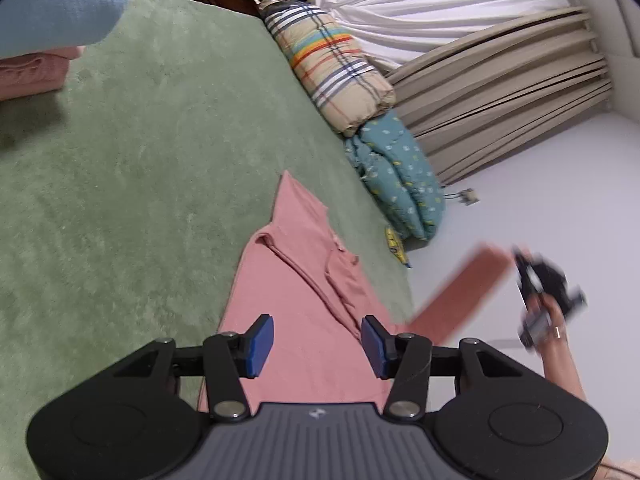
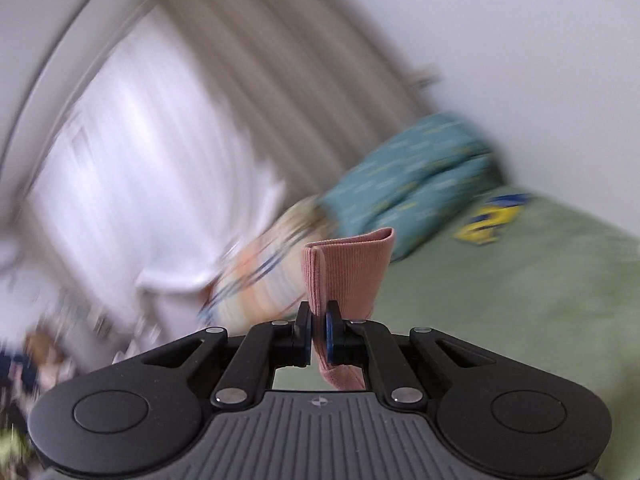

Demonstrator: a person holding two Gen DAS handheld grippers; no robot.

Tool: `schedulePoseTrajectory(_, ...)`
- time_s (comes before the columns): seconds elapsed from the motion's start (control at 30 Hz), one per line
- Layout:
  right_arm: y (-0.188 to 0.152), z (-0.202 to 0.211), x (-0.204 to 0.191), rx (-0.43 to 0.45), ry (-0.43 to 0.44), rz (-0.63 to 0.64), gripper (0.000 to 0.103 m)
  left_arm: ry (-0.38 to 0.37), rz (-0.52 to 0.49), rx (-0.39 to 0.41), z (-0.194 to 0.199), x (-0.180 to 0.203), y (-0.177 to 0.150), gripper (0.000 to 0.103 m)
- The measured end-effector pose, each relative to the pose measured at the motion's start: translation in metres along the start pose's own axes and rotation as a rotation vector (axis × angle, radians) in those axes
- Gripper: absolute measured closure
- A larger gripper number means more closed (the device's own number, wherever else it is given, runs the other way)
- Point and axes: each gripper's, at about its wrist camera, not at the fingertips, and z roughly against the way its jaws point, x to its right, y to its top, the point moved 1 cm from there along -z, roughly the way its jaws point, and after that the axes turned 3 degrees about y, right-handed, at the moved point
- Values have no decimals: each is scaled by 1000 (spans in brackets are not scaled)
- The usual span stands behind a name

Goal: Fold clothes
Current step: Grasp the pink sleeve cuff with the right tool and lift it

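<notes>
A pink long-sleeved garment [image 1: 304, 304] lies on the green blanket [image 1: 140, 160], partly spread out. My left gripper [image 1: 318, 344] hovers over its body, open, with the cloth lying flat below the blue pads [image 1: 260, 342] and nothing pinched. To the right a hand holds my right gripper [image 1: 520, 266], blurred, and the garment's sleeve [image 1: 460, 292] stretches out straight to it off the bed's edge. In the right wrist view my right gripper [image 2: 319, 320] is shut on the ribbed pink cuff [image 2: 348, 268], which sticks up folded between the pads.
A striped folded quilt [image 1: 332, 60] and a teal one [image 1: 400, 184] lie along the blanket's far edge, by beige curtains [image 1: 500, 92]. A yellow and blue packet [image 1: 396, 246] sits near the corner. Light blue [image 1: 60, 4] and pink [image 1: 32, 72] folded cloth lie at the upper left.
</notes>
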Motion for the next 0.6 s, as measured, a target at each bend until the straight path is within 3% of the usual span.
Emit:
schedulePoseTrajectory(0.1,-74,-36,-71,-106,34,51,97,-27,18,22,23,-8,-3,55)
schedulePoseTrajectory(0.27,-188,-90,-132,-317,-18,206,97,-50,43,69,52,-18,-7,54)
schedulePoseTrajectory(0.37,-248,-105,-135,-420,-61,219,97,-49,59,81,66,-27,-11,50)
schedulePoseTrajectory(0.47,-288,-107,-131,-470,-89,229,97,-40,74,80,74,-36,-15,50)
schedulePoseTrajectory(0.6,-315,-79,-140,-440,-69,314,97,-50,81,81,73,-41,-15,50)
